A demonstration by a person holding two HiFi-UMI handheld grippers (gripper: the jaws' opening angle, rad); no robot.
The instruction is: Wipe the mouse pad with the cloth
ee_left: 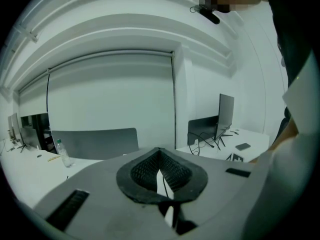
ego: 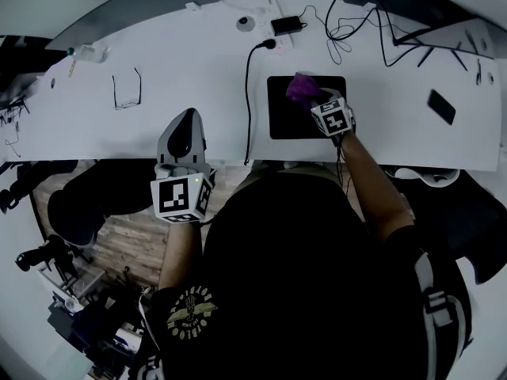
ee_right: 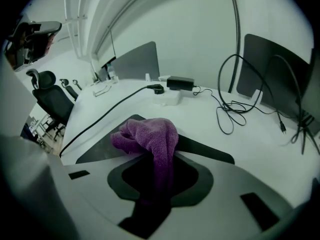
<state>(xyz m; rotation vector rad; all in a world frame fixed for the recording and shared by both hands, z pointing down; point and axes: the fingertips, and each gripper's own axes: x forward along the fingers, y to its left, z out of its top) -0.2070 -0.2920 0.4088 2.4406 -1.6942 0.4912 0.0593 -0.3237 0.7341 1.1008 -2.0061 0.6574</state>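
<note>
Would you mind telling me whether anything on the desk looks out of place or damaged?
Nothing stands out: the right tool holds the bunched purple cloth on the mouse pad, which lies flat on the desk; no spill or damage shows.

From the head camera we look steeply down over our own shoulders onto the desk (ego: 158,93), taking in its full width from well above. The camera on the left gripper (ego: 188,117) sits at the desk's near edge and faces level across the room toward a wall (ee_left: 110,99). The camera on the right gripper (ego: 315,100) rides low and close over the pad (ego: 281,125), looking toward the desk's far edge. It shares the pad, cloth (ego: 299,88) and black cable (ego: 247,101) with the head view; the left view shares the bottle (ego: 89,52).
</note>
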